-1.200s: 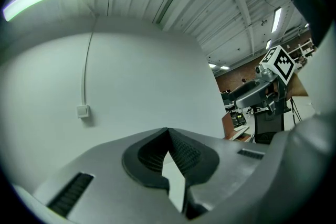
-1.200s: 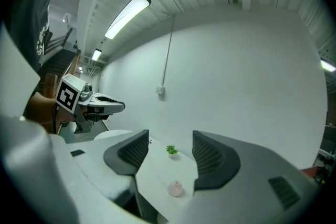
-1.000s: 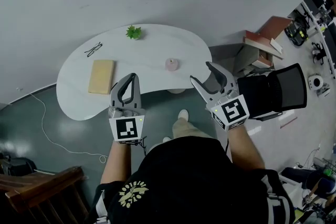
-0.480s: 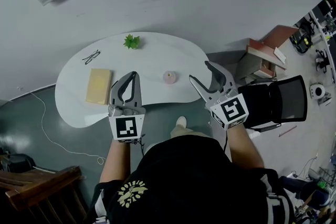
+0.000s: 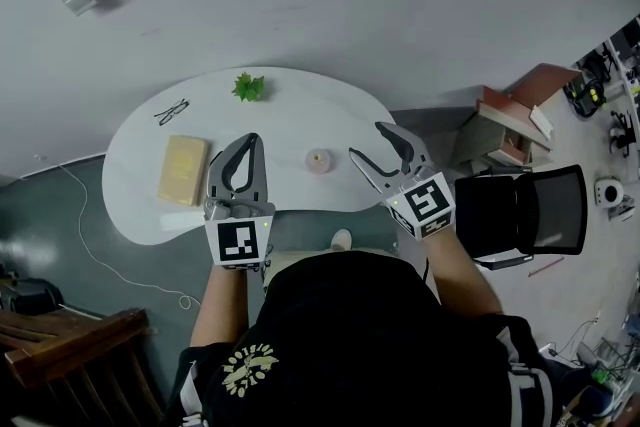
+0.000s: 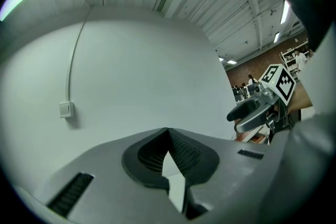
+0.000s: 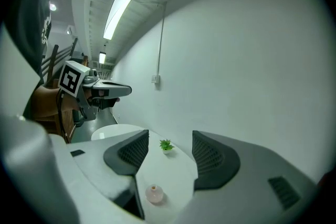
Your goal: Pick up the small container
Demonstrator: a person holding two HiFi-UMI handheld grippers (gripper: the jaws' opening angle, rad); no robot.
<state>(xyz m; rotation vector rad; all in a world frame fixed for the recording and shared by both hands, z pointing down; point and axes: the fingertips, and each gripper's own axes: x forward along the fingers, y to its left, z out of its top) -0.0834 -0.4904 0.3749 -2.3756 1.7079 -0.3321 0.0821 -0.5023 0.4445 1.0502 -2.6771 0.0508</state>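
A small pink container (image 5: 319,160) stands on the white kidney-shaped table (image 5: 290,120), near its front edge; in the right gripper view the container (image 7: 154,194) shows low between the jaws. My right gripper (image 5: 380,147) is open, held just right of the container and apart from it. My left gripper (image 5: 247,152) is shut with its tips together, hovering over the table's front edge to the container's left. In the left gripper view the closed tips (image 6: 168,134) point at the white wall.
On the table lie a tan book (image 5: 183,169), black eyeglasses (image 5: 172,110) and a small green plant (image 5: 248,87). A black office chair (image 5: 520,213) and a stack of books (image 5: 512,120) stand to the right. A cable (image 5: 90,255) runs over the floor at left.
Both grippers have moved forward over the table's front edge. The right gripper has come closer to the pink container. The left gripper stays shut, the right stays open.
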